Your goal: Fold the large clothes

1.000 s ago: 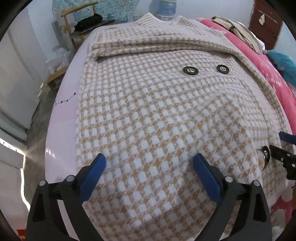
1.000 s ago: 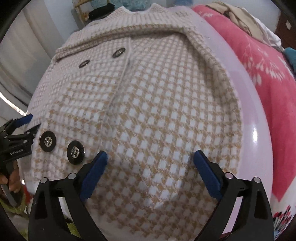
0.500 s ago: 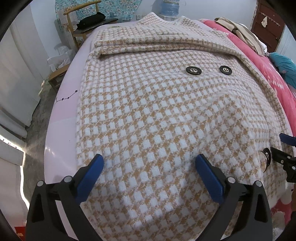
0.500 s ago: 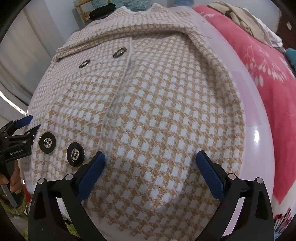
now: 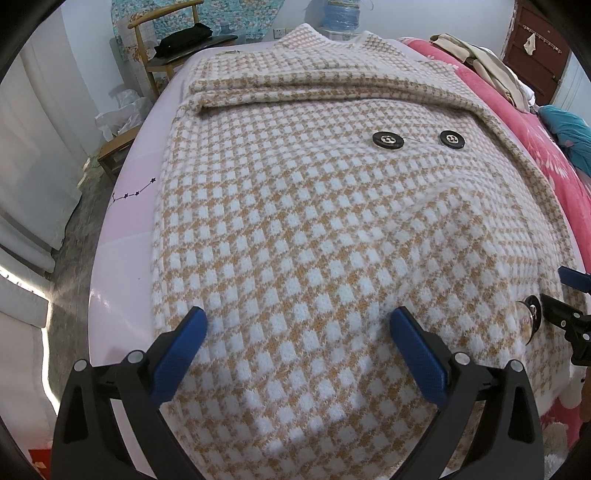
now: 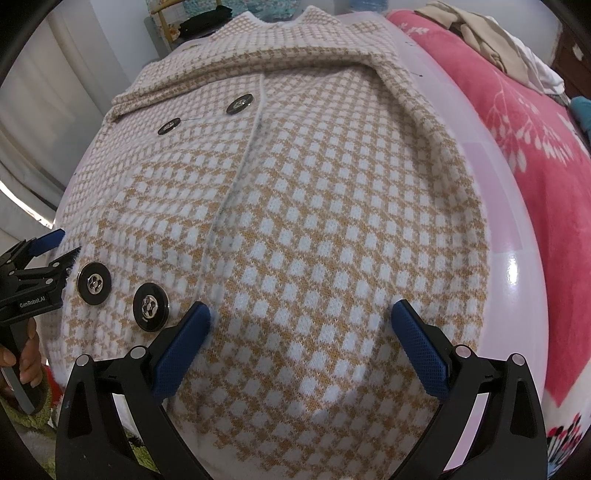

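Note:
A tan-and-white houndstooth knit coat (image 5: pixel 295 206) (image 6: pixel 314 192) lies flat on a pale pink table (image 5: pixel 125 236), sleeves folded across its top, large black buttons (image 5: pixel 387 140) on its front. My left gripper (image 5: pixel 297 326) hovers open over the coat's near left hem, blue fingers (image 5: pixel 184 341) spread wide with cloth under them. My right gripper (image 6: pixel 299 321) hangs open over the near right hem, beside two black buttons (image 6: pixel 150 306). Each gripper shows at the edge of the other's view: the right gripper (image 5: pixel 569 291), the left gripper (image 6: pixel 44 254) held by a hand (image 6: pixel 22 365).
A pink floral blanket (image 6: pixel 535 147) with piled clothes (image 5: pixel 480 62) lies to the right of the table. A wooden chair (image 5: pixel 173 44) with a dark item stands at the far left, a water bottle (image 5: pixel 341 14) behind the coat. Grey floor (image 5: pixel 74 236) runs along the left.
Both grippers have drawn back slightly toward the coat's near hem and tilted up, so more of the coat's far end shows. Their fingers stay open.

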